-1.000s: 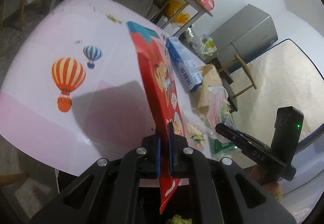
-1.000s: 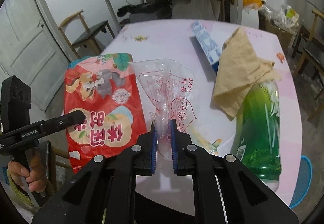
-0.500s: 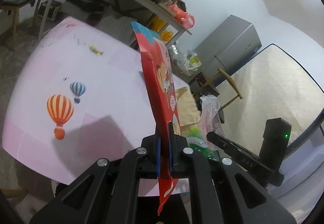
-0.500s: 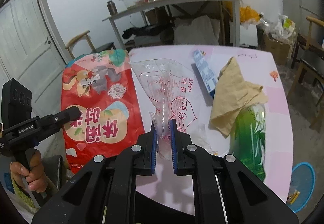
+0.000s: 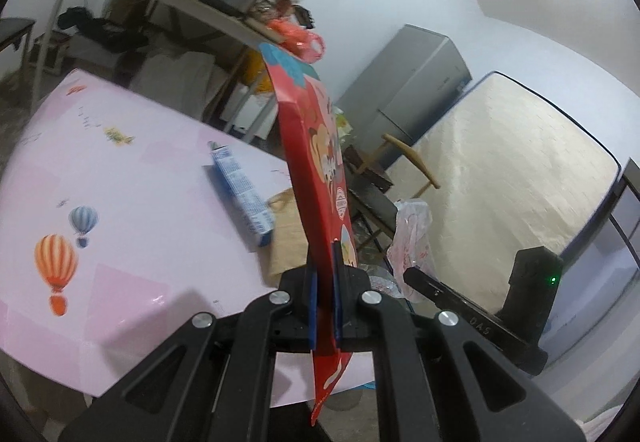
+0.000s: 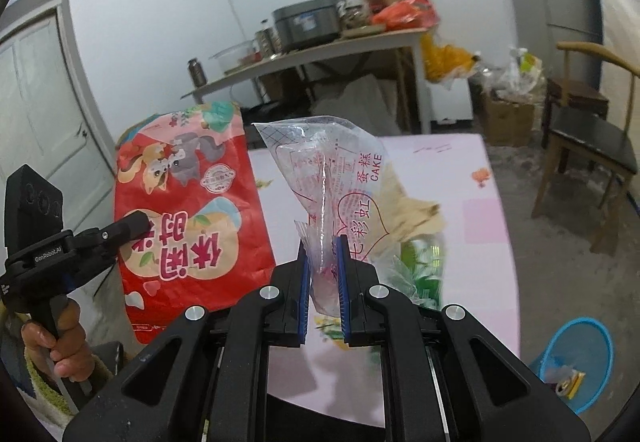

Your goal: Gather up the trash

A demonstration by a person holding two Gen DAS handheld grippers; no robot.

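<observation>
Both bags have risen off the pink table (image 5: pixel 132 210) since a second ago, when they hung low over it; now more of the room shows behind them. Clamped in the left gripper (image 5: pixel 324 294), the red snack bag (image 5: pixel 316 178) stands edge-on with its long axis running up and away, top edge toward the shelf; from the right wrist view its face shows cartoon squirrels and large white Chinese characters, upside down. Pinched in the right gripper (image 6: pixel 322 278), the clear plastic bag (image 6: pixel 332 178) points upward, slightly tilted left, printed in red with a heart, Chinese characters and the word "CAKE". On the table lie a blue box (image 5: pixel 242 194), a tan cloth (image 6: pixel 408 210) and a green wrapper (image 6: pixel 424 262). On the floor stands a blue bin (image 6: pixel 580 358).
</observation>
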